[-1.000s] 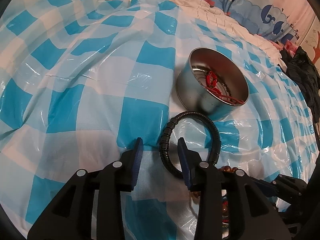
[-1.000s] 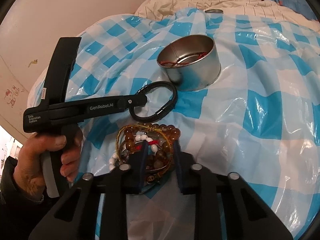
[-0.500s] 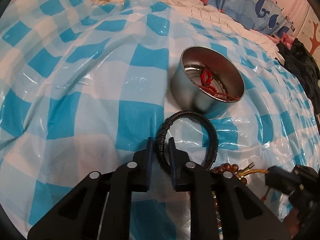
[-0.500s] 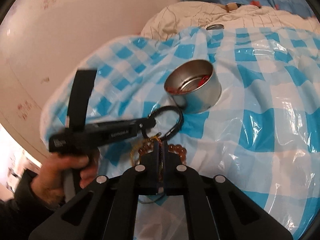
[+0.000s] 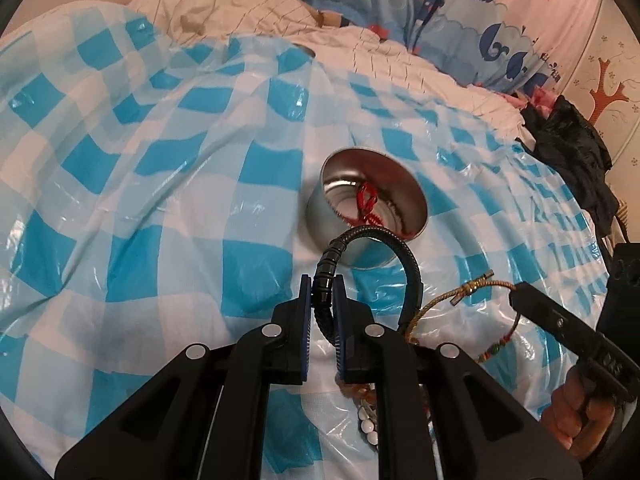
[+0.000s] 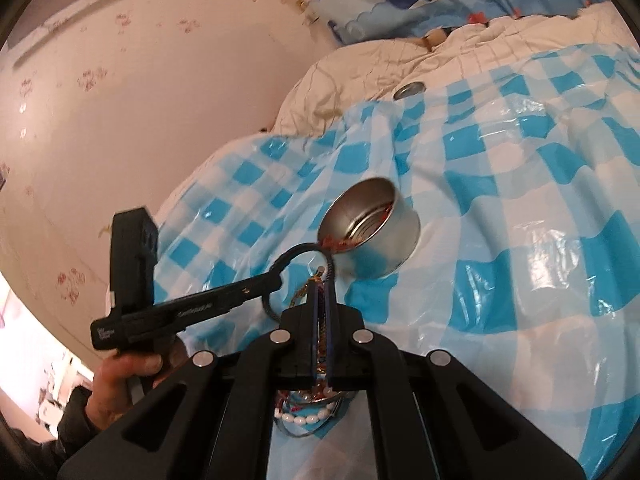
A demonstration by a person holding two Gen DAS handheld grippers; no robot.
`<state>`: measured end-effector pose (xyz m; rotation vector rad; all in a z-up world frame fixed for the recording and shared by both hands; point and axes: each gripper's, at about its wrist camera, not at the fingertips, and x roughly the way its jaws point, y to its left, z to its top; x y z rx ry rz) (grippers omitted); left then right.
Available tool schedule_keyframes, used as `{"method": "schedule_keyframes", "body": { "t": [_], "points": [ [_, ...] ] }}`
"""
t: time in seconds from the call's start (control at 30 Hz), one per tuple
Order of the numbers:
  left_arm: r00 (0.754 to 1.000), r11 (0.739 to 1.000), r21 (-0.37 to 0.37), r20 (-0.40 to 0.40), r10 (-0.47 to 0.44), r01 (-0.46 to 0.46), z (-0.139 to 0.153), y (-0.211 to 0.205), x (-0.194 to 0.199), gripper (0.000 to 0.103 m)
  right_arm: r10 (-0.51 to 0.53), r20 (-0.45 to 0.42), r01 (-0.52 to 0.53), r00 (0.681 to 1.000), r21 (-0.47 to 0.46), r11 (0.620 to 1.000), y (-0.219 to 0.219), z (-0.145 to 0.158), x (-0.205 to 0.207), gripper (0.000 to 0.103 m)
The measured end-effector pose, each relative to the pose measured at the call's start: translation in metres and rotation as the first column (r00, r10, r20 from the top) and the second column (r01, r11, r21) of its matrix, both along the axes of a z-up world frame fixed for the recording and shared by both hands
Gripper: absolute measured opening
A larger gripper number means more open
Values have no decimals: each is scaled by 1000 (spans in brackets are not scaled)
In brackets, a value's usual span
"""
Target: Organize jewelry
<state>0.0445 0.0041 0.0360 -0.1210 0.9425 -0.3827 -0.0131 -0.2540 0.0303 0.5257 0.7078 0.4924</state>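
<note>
My left gripper is shut on a black ribbed bracelet and holds it raised just in front of a round metal tin with red jewelry inside. My right gripper is shut on a gold cord bracelet, lifted off the cloth; its cord shows between the pads. The tin stands beyond both grippers. Below lie a white bead string and amber beads.
A blue-and-white checked plastic sheet covers a bed with a cream quilt. A small metal lid lies on the quilt. Dark clothes lie at the right edge. A pink wall stands left.
Both grippers closed, the left on the black bracelet and the right on the gold bracelet, and both have lifted their bracelets off the sheet toward the tin.
</note>
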Motion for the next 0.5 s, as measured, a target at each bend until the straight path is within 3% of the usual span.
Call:
{"method": "schedule_keyframes", "body": {
  "t": [0.5],
  "points": [
    [1000, 999, -33, 17, 20, -19, 9, -4, 7, 9, -80, 37, 78, 996, 61, 995, -25, 7, 2, 3]
  ]
}}
